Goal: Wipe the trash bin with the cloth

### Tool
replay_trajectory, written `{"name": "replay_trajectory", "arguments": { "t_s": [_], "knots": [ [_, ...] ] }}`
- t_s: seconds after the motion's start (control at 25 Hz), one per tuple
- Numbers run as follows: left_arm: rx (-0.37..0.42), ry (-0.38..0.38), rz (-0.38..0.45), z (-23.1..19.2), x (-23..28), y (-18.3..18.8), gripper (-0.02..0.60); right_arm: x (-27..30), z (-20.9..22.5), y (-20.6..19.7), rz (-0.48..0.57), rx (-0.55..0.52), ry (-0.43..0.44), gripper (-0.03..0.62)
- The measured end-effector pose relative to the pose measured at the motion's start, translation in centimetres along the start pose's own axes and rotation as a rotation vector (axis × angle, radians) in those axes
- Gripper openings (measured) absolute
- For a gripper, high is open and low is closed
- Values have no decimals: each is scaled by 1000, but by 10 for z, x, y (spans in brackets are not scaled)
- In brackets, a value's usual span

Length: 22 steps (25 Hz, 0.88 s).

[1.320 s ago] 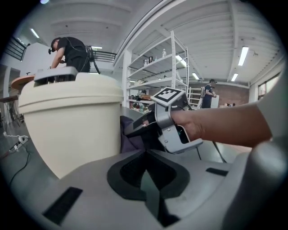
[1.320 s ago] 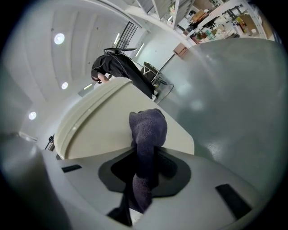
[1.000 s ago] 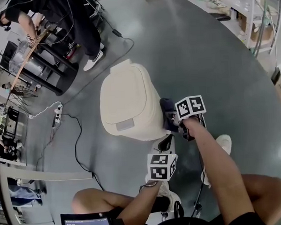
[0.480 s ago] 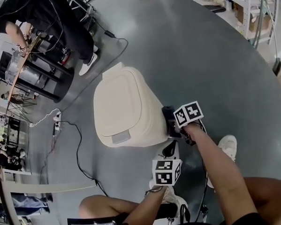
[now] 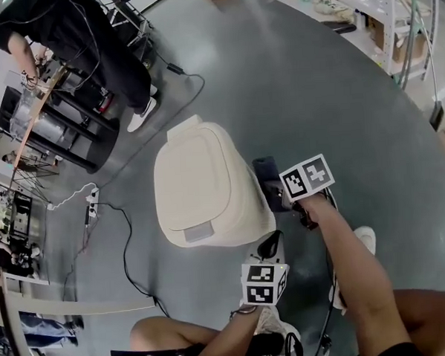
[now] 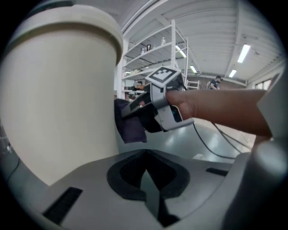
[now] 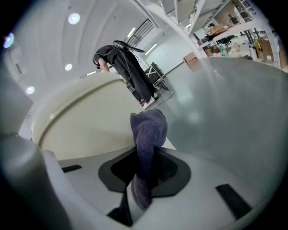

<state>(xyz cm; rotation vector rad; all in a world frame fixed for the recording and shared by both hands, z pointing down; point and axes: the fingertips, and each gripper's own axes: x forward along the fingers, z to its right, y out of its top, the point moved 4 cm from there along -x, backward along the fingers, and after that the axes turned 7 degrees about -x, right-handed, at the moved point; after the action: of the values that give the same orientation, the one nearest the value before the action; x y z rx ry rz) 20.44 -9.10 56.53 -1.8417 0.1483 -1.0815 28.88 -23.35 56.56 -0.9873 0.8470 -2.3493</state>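
The right gripper point(image 5: 282, 202) clamps the cloth point(image 7: 148, 130) against the right wall of the trash bin point(image 5: 200, 182) — the left gripper point(image 5: 268, 245) hangs beside it, jaws together, empty.

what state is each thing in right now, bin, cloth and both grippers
trash bin: upright, lid shut
cloth: clamped in the right gripper, against the bin's side
right gripper: shut on the cloth
left gripper: shut, empty, beside the bin

Cream trash bin point(image 5: 200, 182), dark purple cloth point(image 7: 148, 134), grey floor point(image 5: 314, 79).
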Motion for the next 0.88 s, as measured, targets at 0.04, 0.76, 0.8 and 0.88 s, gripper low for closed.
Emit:
{"name": "replay_trajectory", "arguments": {
  "t_s": [0.04, 0.76, 0.8, 0.88],
  "knots": [
    [46, -4, 14, 5, 1, 4, -2, -11, -3, 13, 26, -2, 22, 75],
    [108, -45, 65, 11, -2, 26, -3, 9, -21, 66, 45, -24, 89, 75],
    [108, -46, 56, 11, 0, 23, -3, 15, -15, 60, 36, -15, 81, 75],
    [107, -49, 40, 10, 3, 18, -2, 25, -4, 50, 29, 18, 72, 75]
  ]
}}
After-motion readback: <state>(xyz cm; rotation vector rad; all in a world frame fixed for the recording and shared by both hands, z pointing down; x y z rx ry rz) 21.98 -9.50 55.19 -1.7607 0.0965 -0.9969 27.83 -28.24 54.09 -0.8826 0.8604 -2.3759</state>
